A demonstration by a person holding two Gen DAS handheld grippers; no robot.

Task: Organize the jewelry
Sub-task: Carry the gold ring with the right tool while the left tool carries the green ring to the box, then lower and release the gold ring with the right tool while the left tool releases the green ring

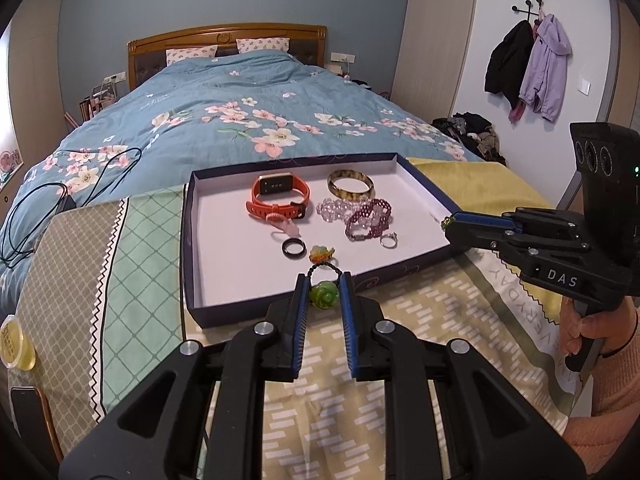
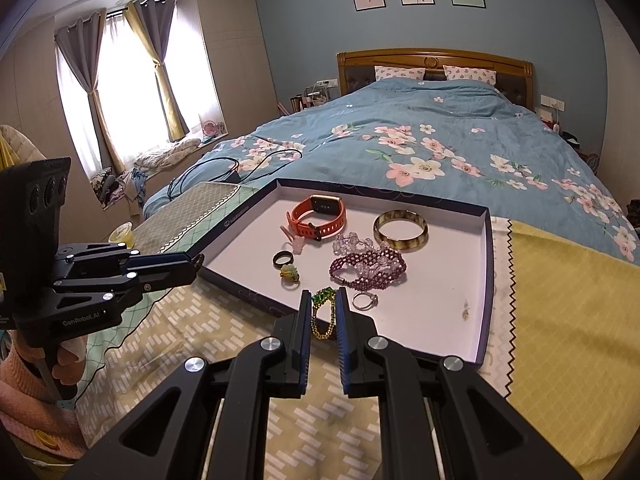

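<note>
Jade-green carved bead (image 1: 325, 298) on a dark braided cord loop, pinched between the nearly closed pads of the left gripper (image 1: 324, 292), just above the near rim of the shallow navy tray (image 1: 188, 248). Green-beaded gold chain (image 2: 323, 312) likewise clamped in the right gripper (image 2: 323, 304), over the same rim. Tray interior: orange watch (image 1: 280, 196), amber bangle (image 1: 351, 186), purple beaded bracelet (image 1: 368, 218), black ring (image 1: 293, 247).

Your tray (image 2: 486, 280) sits on the cloths at the foot of the bed (image 2: 440, 128). In it, the watch (image 2: 319, 218) lies at the back left, the bangle (image 2: 400, 229) to its right, the bead bracelets (image 2: 368, 266) before the bangle, and two rings (image 2: 283, 259) before the watch.
</note>
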